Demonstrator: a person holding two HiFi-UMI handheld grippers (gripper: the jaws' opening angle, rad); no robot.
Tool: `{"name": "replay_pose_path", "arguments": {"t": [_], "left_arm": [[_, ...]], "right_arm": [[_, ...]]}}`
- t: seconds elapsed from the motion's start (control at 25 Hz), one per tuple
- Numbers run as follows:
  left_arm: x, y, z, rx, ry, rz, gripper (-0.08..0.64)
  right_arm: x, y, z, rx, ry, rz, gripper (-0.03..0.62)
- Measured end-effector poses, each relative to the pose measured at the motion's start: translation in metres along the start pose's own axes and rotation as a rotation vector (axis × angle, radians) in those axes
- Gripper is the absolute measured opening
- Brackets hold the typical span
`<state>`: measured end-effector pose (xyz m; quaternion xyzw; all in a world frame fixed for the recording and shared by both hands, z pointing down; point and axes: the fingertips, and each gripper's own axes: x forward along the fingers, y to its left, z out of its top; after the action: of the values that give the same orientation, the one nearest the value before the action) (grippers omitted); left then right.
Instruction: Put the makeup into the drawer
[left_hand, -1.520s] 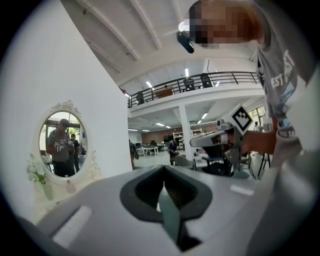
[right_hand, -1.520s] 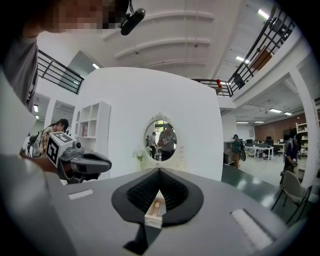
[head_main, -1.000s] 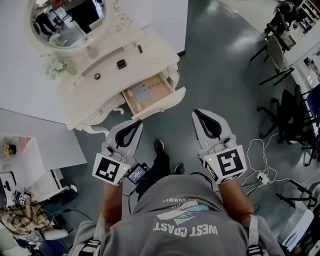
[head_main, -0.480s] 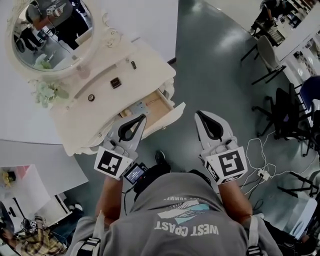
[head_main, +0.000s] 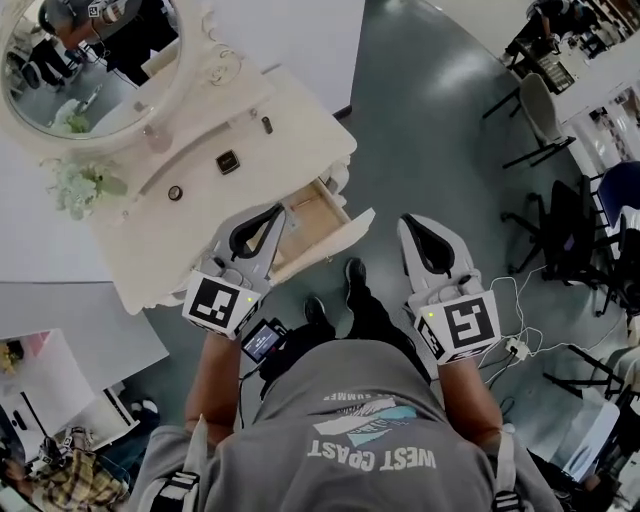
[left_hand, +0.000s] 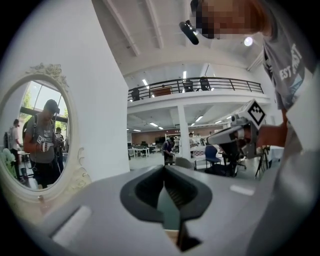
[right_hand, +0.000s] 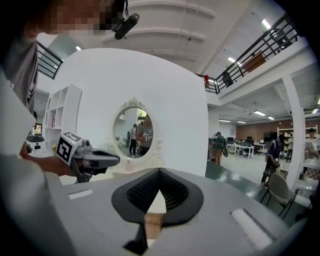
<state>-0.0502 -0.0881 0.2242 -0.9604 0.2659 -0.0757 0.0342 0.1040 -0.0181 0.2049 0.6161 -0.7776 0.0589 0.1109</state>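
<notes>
Head view: my left claw and right claw are both pinched closed, empty. One drawer stands open at the left tip, its front crosswise; three makeup pieces sit beyond it.

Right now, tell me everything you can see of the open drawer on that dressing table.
The drawer is pulled out from the front of the cream dressing table. Its inside looks like pale bare wood. Its front panel is cream and curved, matching the table. In the head view the shut left gripper overlaps the drawer's left part and hides whatever lies there; whether they touch cannot be judged. The visible part holds nothing.
</notes>
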Motion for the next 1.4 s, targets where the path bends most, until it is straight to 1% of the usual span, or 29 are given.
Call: {"name": "replay_pose_path", "arguments": {"t": [0.16,0.32,0.44,0.6,0.76,1.04,1.28,1.32,1.4], "left_arm": [[0.021,0.029,-0.019,-0.007,0.052,0.065,0.002],[0.044,0.068,-0.039,-0.028,0.101,0.129,0.002],[0.067,0.097,-0.060,-0.036,0.139,0.164,0.002],[0.100,0.132,-0.092,-0.073,0.173,0.196,0.003],[0.133,0.163,-0.122,-0.119,0.206,0.218,0.003],[0.179,0.211,-0.184,-0.163,0.292,0.262,0.003],[0.199,0.246,-0.235,-0.193,0.338,0.296,0.005],[0.202,0.251,-0.243,-0.195,0.344,0.300,0.026],[0.210,0.260,-0.257,-0.197,0.355,0.307,0.028]], "right_arm": [[0.036,-0.014,-0.009,0.018,0.006,0.055,0.002],[0.078,-0.028,-0.010,0.023,0.022,0.107,0.002],[0.109,-0.038,-0.013,0.030,0.042,0.142,0.002],[0.145,-0.051,-0.026,0.026,0.079,0.178,0.002],[0.175,-0.067,-0.044,0.042,0.119,0.195,0.002],[0.217,-0.091,-0.085,0.085,0.194,0.204,0.003],[0.247,-0.102,-0.116,0.097,0.253,0.204,0.002],[0.250,-0.103,-0.121,0.099,0.261,0.204,0.002],[0.257,-0.107,-0.132,0.102,0.275,0.203,0.003]]}}
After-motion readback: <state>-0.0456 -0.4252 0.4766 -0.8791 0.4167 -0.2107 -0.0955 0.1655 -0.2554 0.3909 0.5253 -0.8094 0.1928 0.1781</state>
